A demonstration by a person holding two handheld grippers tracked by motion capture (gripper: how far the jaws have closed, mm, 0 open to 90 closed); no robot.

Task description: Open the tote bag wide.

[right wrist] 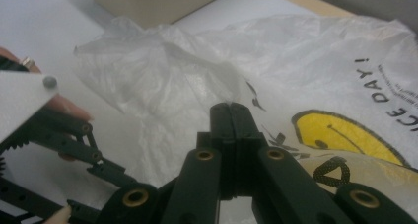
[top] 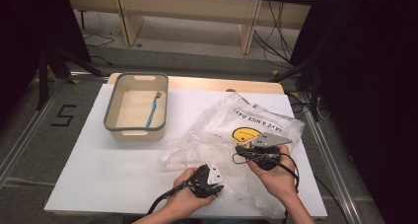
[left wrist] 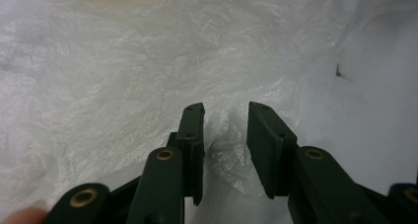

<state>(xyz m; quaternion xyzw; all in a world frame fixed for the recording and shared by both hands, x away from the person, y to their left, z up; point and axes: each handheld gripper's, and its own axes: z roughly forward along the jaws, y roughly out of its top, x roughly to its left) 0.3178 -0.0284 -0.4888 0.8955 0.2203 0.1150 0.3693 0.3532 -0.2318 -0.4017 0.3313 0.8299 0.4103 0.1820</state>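
Note:
A crumpled clear plastic bag [top: 231, 116] with a yellow smiley face and black lettering lies on the right half of the white board. My right gripper [top: 239, 149] is shut on a raised fold of the bag [right wrist: 162, 71], pinched at its tips [right wrist: 230, 106]. My left gripper [top: 218, 186] sits at the bag's near left edge. It is open [left wrist: 225, 109], with a wrinkle of the bag's film [left wrist: 123, 61] lying between its jaws. The right gripper view has the left gripper [right wrist: 74, 150] low at its left.
A beige basin with a grey rim [top: 109, 113] stands at the back left of the board and holds a blue toothbrush [top: 153, 110]. Its corner [right wrist: 148, 2] appears beyond the bag. White board [top: 108, 169] lies bare left of my hands.

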